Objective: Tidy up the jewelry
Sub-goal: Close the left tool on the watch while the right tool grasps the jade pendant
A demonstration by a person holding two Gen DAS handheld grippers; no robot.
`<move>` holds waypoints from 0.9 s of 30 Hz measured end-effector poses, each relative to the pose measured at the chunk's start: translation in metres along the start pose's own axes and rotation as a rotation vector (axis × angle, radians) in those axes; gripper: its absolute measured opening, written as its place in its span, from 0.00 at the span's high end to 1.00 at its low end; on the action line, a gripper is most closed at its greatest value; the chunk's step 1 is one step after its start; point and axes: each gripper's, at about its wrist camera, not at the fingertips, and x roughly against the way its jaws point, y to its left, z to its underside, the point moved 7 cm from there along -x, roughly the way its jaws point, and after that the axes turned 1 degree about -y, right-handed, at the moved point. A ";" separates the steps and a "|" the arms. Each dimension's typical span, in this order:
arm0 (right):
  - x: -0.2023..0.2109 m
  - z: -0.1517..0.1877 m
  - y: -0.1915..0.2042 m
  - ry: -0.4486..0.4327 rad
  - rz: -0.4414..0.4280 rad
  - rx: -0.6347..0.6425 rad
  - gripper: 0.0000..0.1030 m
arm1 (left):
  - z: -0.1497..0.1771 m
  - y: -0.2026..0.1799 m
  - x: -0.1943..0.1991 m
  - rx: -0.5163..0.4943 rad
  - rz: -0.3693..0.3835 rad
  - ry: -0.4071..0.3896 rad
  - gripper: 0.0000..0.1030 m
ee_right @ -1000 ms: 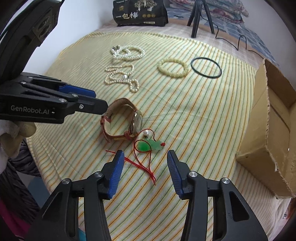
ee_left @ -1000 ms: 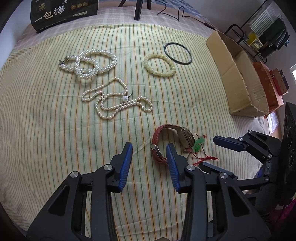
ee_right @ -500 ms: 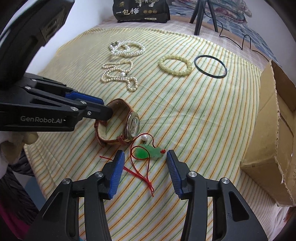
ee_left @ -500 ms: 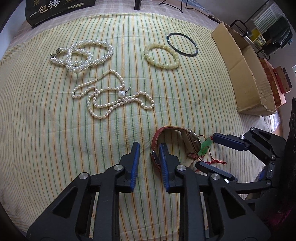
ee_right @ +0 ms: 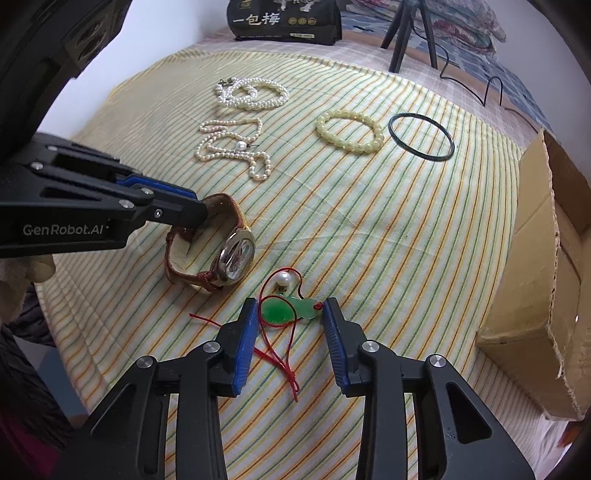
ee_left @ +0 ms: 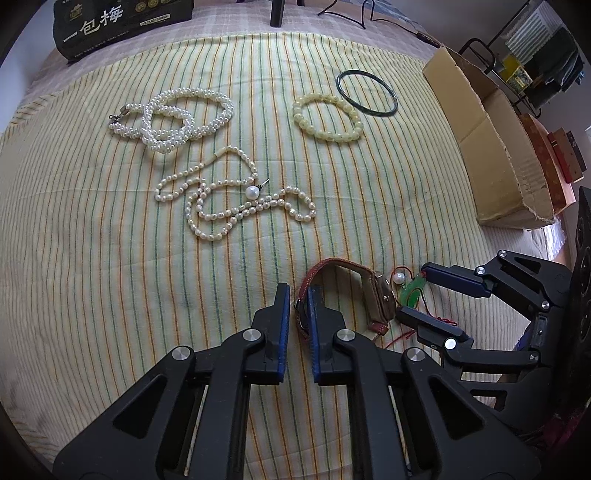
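A wristwatch with a red-brown strap stands on its side on the striped cloth. My left gripper has closed on the near part of the strap; it also shows in the right wrist view. My right gripper is open, its fingers on either side of a green gourd pendant on a red cord with a small pearl. Farther back lie a thick pearl necklace, a thin pearl necklace, a pale bead bracelet and a dark bangle.
An open cardboard box lies at the right edge of the cloth; it also shows in the right wrist view. A dark printed bag and tripod legs stand at the back. The cloth's edge drops off close on my left.
My left gripper has closed from wide open onto the watch strap. My right gripper has moved forward so its open fingers now flank the green pendant.
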 end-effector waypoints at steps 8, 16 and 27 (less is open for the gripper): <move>0.009 0.002 -0.003 -0.009 -0.031 -0.019 0.70 | -0.002 -0.002 0.007 0.001 -0.011 -0.027 0.95; 0.046 0.000 -0.010 -0.083 -0.042 -0.063 0.70 | -0.007 -0.004 0.025 0.004 0.004 -0.075 0.95; 0.107 -0.022 -0.030 -0.232 -0.022 -0.134 0.70 | -0.019 -0.025 0.050 -0.019 0.043 -0.144 0.95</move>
